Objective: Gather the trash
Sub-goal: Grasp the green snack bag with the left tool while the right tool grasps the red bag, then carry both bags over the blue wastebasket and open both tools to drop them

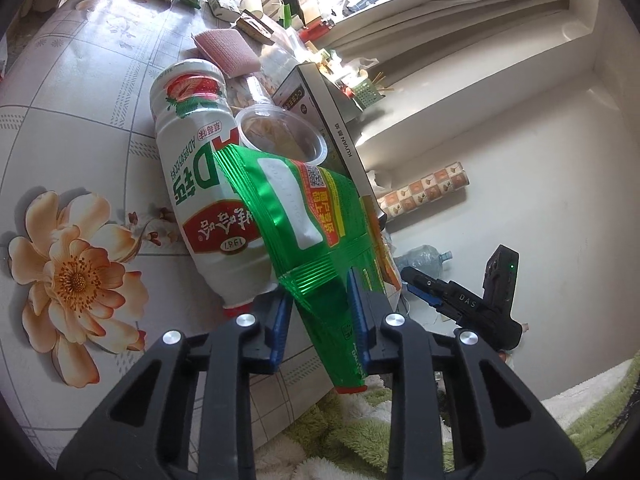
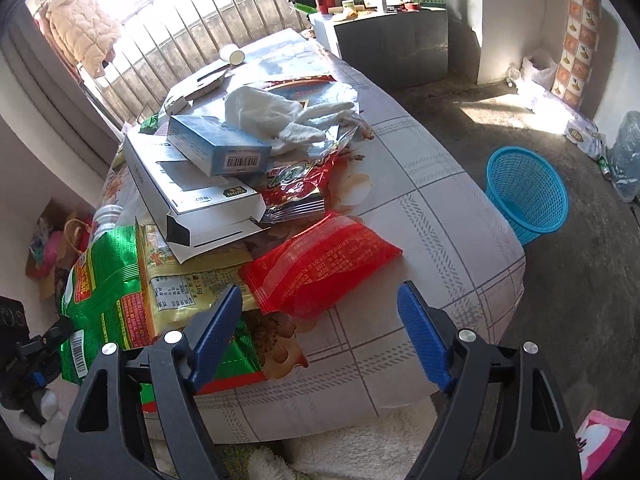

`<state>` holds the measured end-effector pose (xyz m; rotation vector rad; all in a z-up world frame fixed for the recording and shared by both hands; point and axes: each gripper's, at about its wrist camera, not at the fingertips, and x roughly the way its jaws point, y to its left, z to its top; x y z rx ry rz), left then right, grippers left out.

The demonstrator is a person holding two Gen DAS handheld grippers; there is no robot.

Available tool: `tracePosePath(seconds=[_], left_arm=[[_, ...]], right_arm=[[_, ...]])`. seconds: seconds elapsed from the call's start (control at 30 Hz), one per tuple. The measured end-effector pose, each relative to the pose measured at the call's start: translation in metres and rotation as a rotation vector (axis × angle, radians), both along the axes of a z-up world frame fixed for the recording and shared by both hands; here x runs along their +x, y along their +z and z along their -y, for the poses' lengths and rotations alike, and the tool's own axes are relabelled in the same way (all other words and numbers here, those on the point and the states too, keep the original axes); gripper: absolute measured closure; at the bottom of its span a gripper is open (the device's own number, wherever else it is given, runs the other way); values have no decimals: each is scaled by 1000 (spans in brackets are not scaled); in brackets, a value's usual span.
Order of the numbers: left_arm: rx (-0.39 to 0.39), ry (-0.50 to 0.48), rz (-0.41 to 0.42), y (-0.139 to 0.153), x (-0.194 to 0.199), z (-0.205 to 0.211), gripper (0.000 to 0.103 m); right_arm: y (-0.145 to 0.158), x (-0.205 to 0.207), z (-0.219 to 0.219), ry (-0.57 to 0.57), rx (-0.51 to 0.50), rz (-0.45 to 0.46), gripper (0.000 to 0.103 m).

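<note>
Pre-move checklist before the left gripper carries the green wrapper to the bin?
1. Left gripper shut on green wrapper: ok, pads clamp its lower end.
2. Wrapper clear of the white drink bottle: cannot tell, they overlap in the left wrist view.
3. Right gripper free: ok, open, nothing between the fingers.
4. Blue basket located: ok, on the floor beyond the table edge, tilted.
5. Basket has room: cannot tell, its inside is not visible.
6. More trash left: not ok, red wrapper and boxes remain on the table.
</note>
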<state>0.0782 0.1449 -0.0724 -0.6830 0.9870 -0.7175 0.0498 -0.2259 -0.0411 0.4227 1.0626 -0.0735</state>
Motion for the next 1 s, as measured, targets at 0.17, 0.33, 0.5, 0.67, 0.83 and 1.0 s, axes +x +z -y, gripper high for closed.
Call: tracePosePath(seconds=[0.17, 0.33, 0.5, 0.67, 0.83, 1.0], left_arm=[[-6, -11, 27, 10, -8, -2, 86], [-9, -43, 64, 25, -18, 1, 89], [13, -72, 130, 51, -31, 4, 92], [28, -62, 182, 79, -45, 0, 93], [-10, -31, 212, 104, -58, -11, 96], [-60, 9, 275, 136, -74, -17, 97]], right_arm=[[-26, 5, 29, -122, 292, -54, 26], [-47, 16, 40, -212, 454, -104, 26], [-60, 30, 41, -250, 529, -120, 26], [-58, 34, 46, -269, 532, -101, 34], [-61, 35, 55, -263, 527, -84, 48], [-64, 31, 62, -243, 550, -61, 63]])
